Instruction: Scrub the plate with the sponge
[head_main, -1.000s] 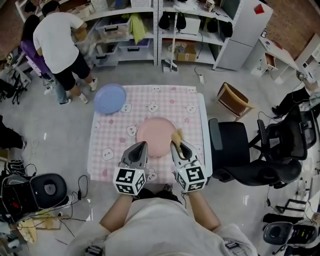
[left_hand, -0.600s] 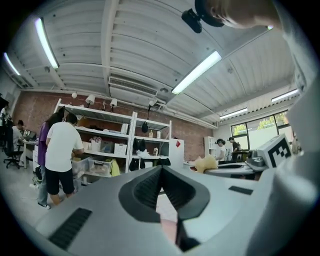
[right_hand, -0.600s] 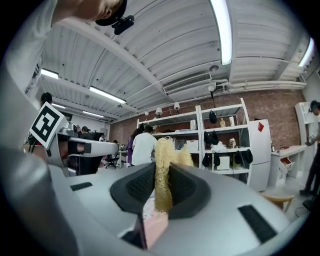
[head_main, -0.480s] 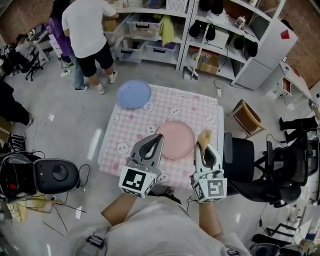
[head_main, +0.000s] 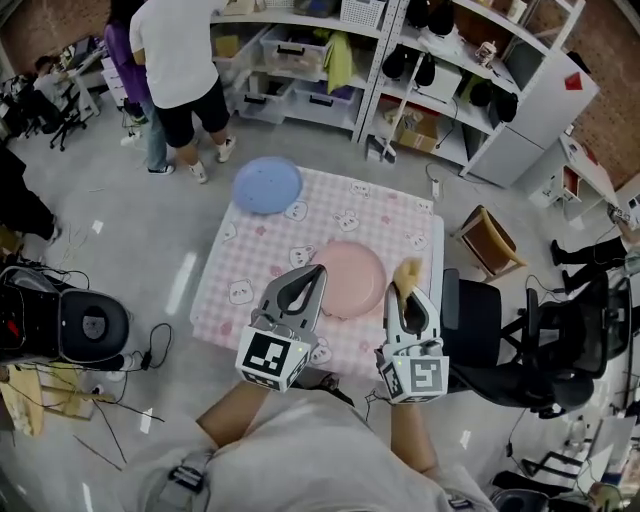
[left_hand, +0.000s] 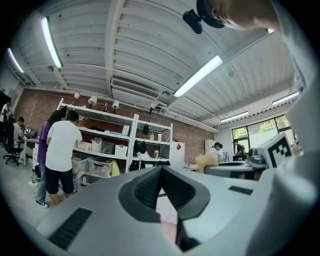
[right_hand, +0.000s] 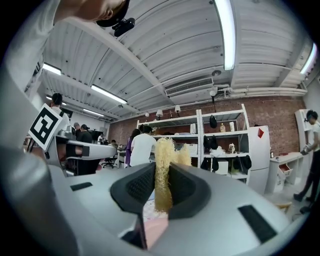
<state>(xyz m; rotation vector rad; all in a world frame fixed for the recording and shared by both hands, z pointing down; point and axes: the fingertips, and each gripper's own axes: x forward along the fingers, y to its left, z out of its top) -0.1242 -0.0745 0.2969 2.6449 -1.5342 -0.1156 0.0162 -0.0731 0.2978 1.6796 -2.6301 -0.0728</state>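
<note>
The head camera is looking steeply down from above the person, with the checked table close below and the shelves far off at 12 o'clock. The cameras on the left gripper and right gripper are sitting low, tight behind their own jaws, tilting up at the ceiling and facing those same shelves. The sponge is looming dead centre for the right one. All three are catching the person in white, at 11 o'clock overhead.
</note>
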